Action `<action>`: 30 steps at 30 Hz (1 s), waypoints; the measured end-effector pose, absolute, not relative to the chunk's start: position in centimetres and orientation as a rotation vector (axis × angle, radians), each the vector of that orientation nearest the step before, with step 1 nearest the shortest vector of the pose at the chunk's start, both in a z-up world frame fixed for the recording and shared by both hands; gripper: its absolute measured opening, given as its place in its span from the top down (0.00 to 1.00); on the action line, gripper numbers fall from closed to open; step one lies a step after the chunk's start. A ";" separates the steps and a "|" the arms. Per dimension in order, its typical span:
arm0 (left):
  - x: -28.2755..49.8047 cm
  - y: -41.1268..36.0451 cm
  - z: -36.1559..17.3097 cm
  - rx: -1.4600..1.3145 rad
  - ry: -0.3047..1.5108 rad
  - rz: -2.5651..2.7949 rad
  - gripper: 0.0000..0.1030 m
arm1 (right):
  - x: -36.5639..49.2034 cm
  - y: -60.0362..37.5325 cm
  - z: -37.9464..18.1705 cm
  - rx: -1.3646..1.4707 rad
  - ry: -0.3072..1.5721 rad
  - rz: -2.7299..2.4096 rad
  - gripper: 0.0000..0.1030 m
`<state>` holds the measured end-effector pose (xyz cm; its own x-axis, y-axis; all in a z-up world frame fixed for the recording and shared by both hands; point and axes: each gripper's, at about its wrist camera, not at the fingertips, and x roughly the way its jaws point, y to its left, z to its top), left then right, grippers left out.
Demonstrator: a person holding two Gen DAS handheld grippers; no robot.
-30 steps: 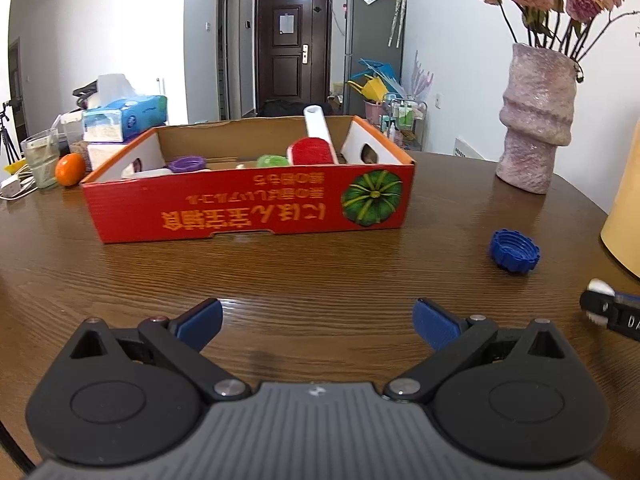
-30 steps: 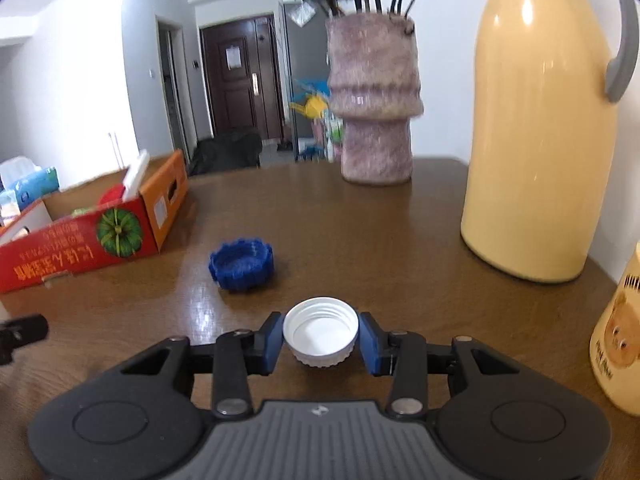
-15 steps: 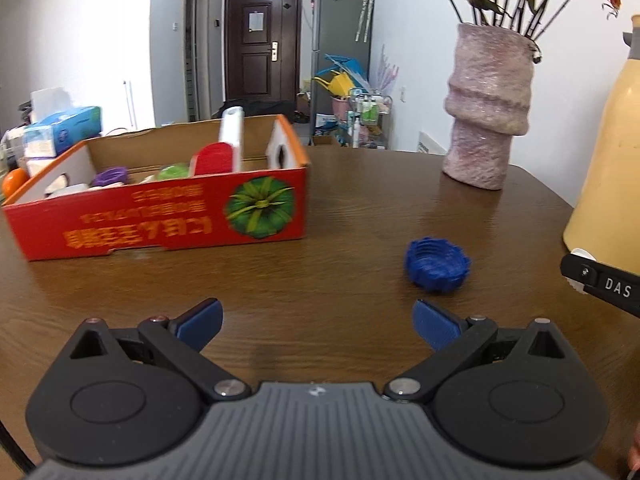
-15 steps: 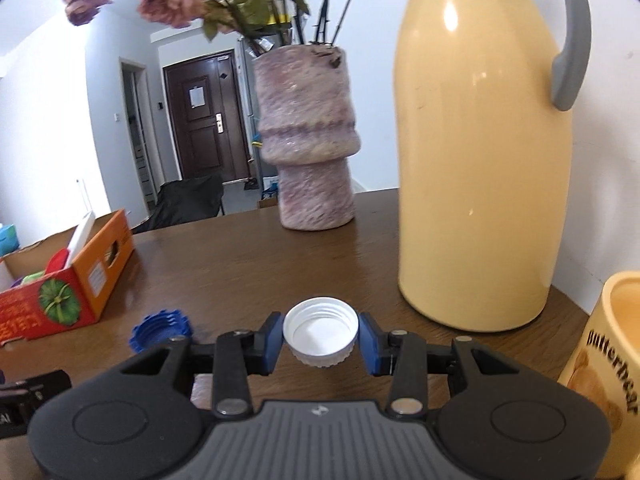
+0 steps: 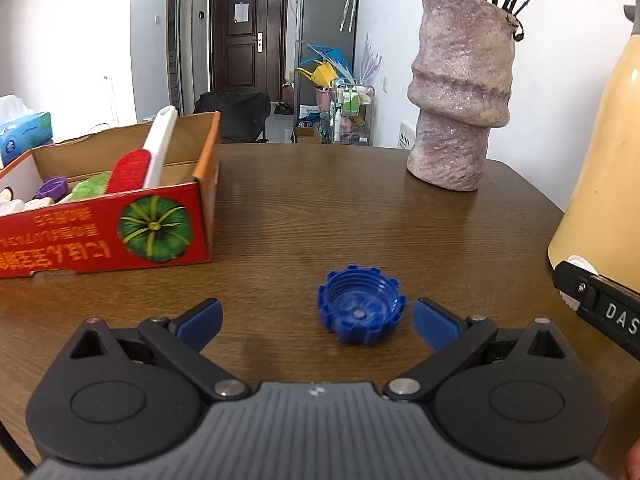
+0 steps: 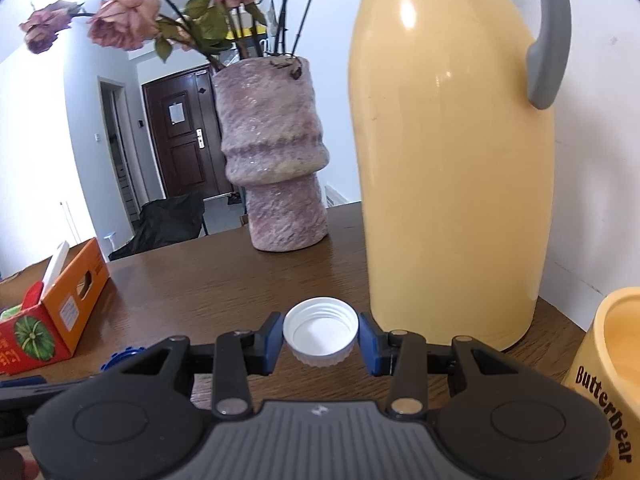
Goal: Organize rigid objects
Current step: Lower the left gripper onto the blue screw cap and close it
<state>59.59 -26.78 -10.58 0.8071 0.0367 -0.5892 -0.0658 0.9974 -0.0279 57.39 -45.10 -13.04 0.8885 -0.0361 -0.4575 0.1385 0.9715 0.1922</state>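
A blue ridged cap [image 5: 361,307] lies open side up on the brown table, between the wide-spread fingers of my left gripper [image 5: 318,321], nearer the right pad and untouched. My right gripper [image 6: 320,338] is shut on a white screw cap [image 6: 320,336], held open side up above the table, in front of a yellow thermos [image 6: 448,168]. In the left wrist view, part of the right gripper [image 5: 600,306] shows at the right edge. The red cardboard box [image 5: 120,232] at the left holds a red-and-white brush [image 5: 138,160], a purple cap and other small items.
A pink stone vase [image 5: 460,96] with dried roses stands at the back of the table. A yellow "Butterbear" mug [image 6: 612,364] sits at the right, beside the thermos. A tissue pack [image 5: 24,134] lies beyond the box. The blue cap's edge [image 6: 120,358] peeks behind the right gripper's body.
My left gripper has swung right from facing the box until the blue cap lies between its open fingers. The right gripper, still holding the white cap, moved toward the thermos.
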 end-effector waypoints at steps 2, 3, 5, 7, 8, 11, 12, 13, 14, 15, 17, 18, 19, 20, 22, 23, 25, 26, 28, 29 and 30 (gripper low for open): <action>60.3 -27.1 -10.8 -0.050 0.643 0.052 0.00 | 57.6 -45.2 -13.1 0.224 0.471 -0.093 0.62; 60.6 -27.3 -10.9 -0.052 0.650 0.050 0.00 | 57.7 -45.2 -13.1 0.222 0.472 -0.093 0.62; 61.1 -27.4 -11.1 -0.057 0.661 0.048 0.00 | 58.0 -45.3 -13.2 0.221 0.474 -0.093 0.62; 61.7 -27.7 -11.3 -0.060 0.676 0.057 0.00 | 58.2 -45.4 -13.3 0.221 0.475 -0.095 0.62; 62.0 -27.7 -11.4 -0.066 0.686 0.059 0.00 | 58.3 -45.4 -13.3 0.221 0.476 -0.096 0.62; 62.7 -27.7 -11.8 -0.081 0.708 0.066 0.00 | 58.4 -45.4 -13.4 0.217 0.481 -0.095 0.62; 62.8 -27.7 -11.8 -0.087 0.712 0.061 0.00 | 58.4 -45.3 -13.4 0.215 0.482 -0.095 0.62; 63.0 -27.6 -11.9 -0.093 0.715 0.053 0.00 | 58.4 -45.3 -13.4 0.214 0.483 -0.094 0.62; 63.0 -27.6 -11.9 -0.096 0.715 0.054 0.00 | 58.4 -45.3 -13.4 0.214 0.482 -0.093 0.62; 62.9 -27.6 -11.9 -0.096 0.712 0.056 0.00 | 58.4 -45.3 -13.4 0.213 0.482 -0.093 0.62; 62.9 -27.6 -11.9 -0.093 0.712 0.055 0.09 | 58.5 -45.2 -13.4 0.212 0.485 -0.090 0.62; 62.9 -27.6 -11.8 -0.086 0.709 0.060 0.13 | 58.4 -45.2 -13.5 0.211 0.487 -0.090 0.62; 62.9 -27.6 -11.8 -0.078 0.706 0.062 0.21 | 58.4 -45.2 -13.4 0.211 0.487 -0.089 0.62; 62.9 -27.8 -11.7 -0.067 0.702 0.062 0.30 | 58.4 -45.2 -13.5 0.211 0.486 -0.088 0.62; 62.8 -27.9 -11.6 -0.051 0.696 0.056 0.46 | 58.4 -45.2 -13.4 0.209 0.486 -0.087 0.62; 62.7 -27.9 -11.6 -0.049 0.692 0.048 0.46 | 58.4 -45.2 -13.4 0.209 0.486 -0.085 0.62; 62.6 -27.8 -11.5 -0.054 0.692 0.038 0.46 | 58.3 -45.1 -13.4 0.209 0.488 -0.081 0.62; 62.5 -27.7 -11.5 -0.056 0.692 0.039 0.46 | 58.3 -45.1 -13.4 0.208 0.487 -0.080 0.62; 62.4 -27.5 -11.4 -0.058 0.690 0.042 0.46 | 58.1 -45.1 -13.4 0.207 0.485 -0.077 0.62; 62.3 -27.4 -11.4 -0.061 0.690 0.039 0.46 | 58.0 -45.0 -13.4 0.207 0.485 -0.075 0.62; 62.2 -27.4 -11.3 -0.060 0.687 0.037 0.46 | 57.9 -45.0 -13.4 0.206 0.484 -0.074 0.62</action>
<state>62.24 -27.37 -11.35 0.7723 0.0146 -0.6351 -0.0544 0.9976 -0.0432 57.92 -44.96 -13.40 0.8829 -0.0222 -0.4691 0.1198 0.9765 0.1792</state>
